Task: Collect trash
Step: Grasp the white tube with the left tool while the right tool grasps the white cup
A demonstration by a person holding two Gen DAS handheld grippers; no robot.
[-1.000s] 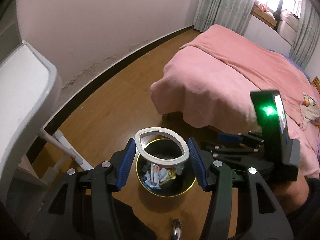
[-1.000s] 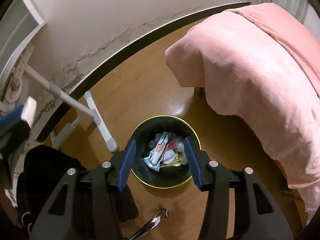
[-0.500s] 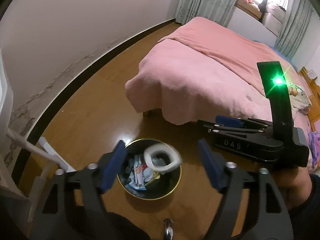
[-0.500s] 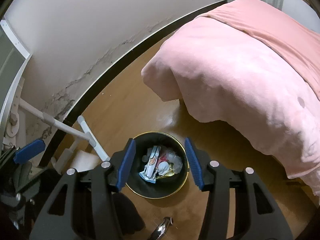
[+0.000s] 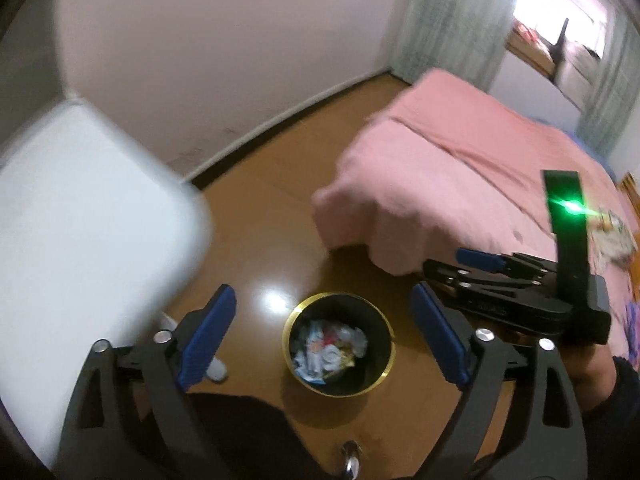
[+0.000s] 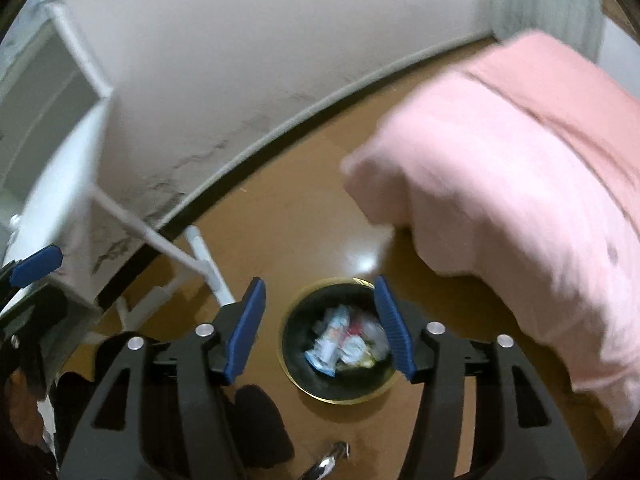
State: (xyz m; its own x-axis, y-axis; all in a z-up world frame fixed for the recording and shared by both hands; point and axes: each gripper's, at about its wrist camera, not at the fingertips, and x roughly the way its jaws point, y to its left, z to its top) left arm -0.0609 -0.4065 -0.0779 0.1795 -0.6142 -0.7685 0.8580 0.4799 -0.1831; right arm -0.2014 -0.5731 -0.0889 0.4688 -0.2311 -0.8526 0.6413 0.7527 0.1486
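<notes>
A round black trash bin (image 5: 380, 376) with a gold rim stands on the wooden floor, filled with crumpled wrappers (image 5: 330, 350). My left gripper (image 5: 324, 336) hangs well above the bin; its jaws are opening, wide apart, with nothing between the blue pads. In the right wrist view the same bin (image 6: 344, 388) and its wrappers (image 6: 346, 344) lie below my right gripper (image 6: 320, 326), whose jaws are also opening and hold nothing. The right gripper's body (image 5: 516, 292) shows at the right of the left wrist view, a hand under it.
A bed under a pink blanket (image 5: 460, 184) fills the right side, close to the bin. A white table (image 5: 72, 216) with thin white legs (image 6: 200, 256) stands at the left against the wall. Curtains (image 5: 452, 16) and a bright window lie beyond the bed.
The white ring-shaped piece held by the left gripper dropped into the bin as its jaws spread wide. Both grippers rose away from the bin, which looks smaller. The right jaws widened a little.
</notes>
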